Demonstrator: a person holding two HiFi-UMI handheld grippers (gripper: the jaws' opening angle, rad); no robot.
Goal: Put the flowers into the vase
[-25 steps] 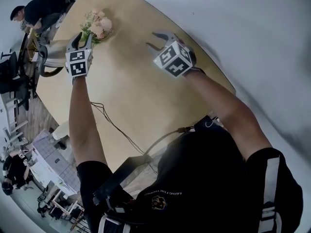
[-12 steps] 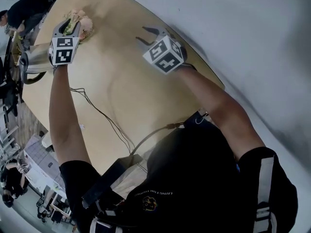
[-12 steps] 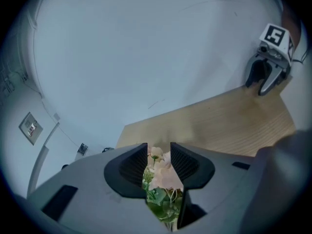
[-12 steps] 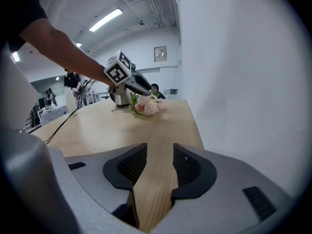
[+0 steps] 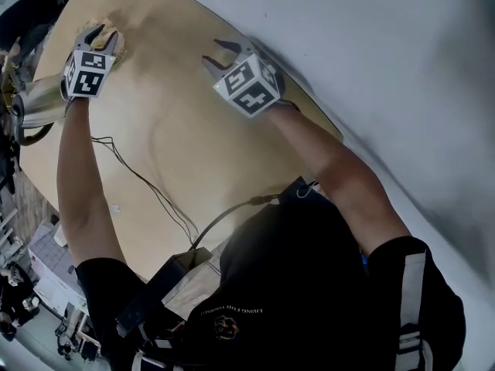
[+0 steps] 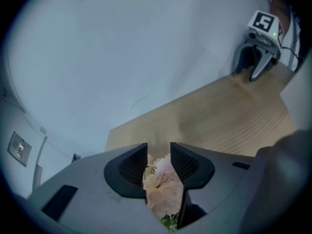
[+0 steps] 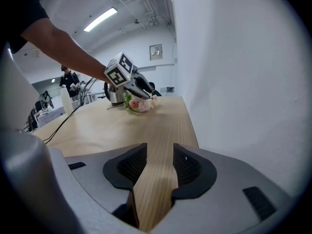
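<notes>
Head view: my left gripper (image 5: pixel 99 33) is over the flowers (image 5: pixel 117 45) at the table's (image 5: pixel 193 145) far left, right gripper (image 5: pixel 213 52) idle. Left gripper view: blooms between spread jaws, not pinched. Right gripper view: jaws apart, nothing in them; metal vase (image 7: pixel 114 92) just behind the flowers. Whole job's left, I'd say.

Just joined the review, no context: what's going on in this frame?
A person works at a wooden table with a gripper in each hand. The left gripper is over the pale flowers at the table's far end, jaws apart with the blooms showing between them; no grip is visible. The right gripper hovers open and empty over bare wood. A metal vessel stands beside the flowers, which are not in it.
</notes>
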